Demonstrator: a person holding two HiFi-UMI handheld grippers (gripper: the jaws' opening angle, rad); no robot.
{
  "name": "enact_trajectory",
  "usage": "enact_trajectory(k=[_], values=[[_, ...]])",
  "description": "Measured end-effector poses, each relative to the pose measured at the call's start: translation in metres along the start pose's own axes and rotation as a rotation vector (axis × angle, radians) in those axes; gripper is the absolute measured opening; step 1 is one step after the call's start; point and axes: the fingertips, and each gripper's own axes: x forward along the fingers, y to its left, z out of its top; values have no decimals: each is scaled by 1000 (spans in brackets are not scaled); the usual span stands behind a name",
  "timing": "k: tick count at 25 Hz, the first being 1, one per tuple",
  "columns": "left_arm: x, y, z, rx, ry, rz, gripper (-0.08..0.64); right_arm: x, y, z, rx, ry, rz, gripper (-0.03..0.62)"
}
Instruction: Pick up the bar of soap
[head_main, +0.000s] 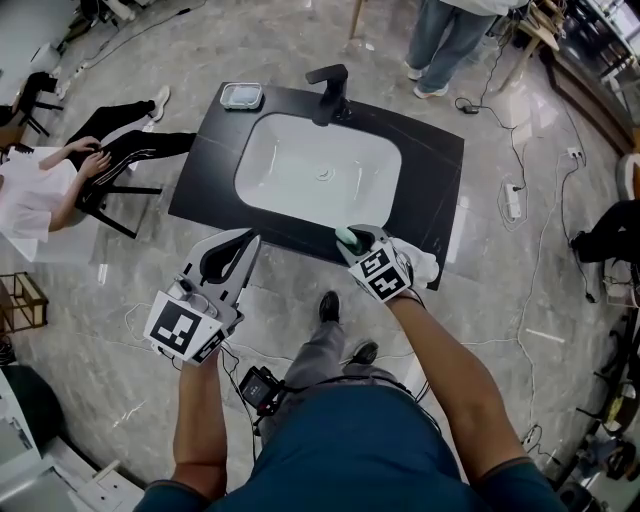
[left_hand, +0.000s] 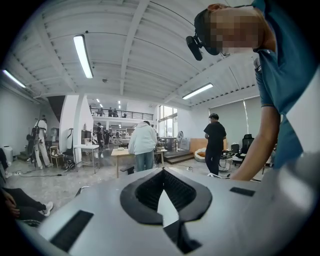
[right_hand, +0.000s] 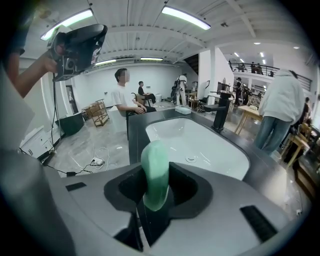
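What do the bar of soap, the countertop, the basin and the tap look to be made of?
The bar of soap: pale green, smooth, waxy sheen, rounded edges; looks like moulded soap.
The countertop: black, faint pale streaks, low sheen; probably stone or a stone-look slab.
The basin: glossy white with reflections, likely glazed ceramic.
The tap: matte black, probably coated metal.

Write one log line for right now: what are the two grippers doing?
right gripper: jaws shut on green soap | position: over front edge of counter, near sink | left gripper: jaws together, empty
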Motion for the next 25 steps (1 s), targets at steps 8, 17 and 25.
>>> enact_trajectory(k=[8,17,25], values=[[6,7,-7,-11,9,-3,2,17,3,-2,-31,50,7,127],[7,14,-16,-28,15,1,2,34,5,-8,-71,120,2,127],[5,18,-22,-40,21,8,2,42,7,-18,-128,180,-39,127]])
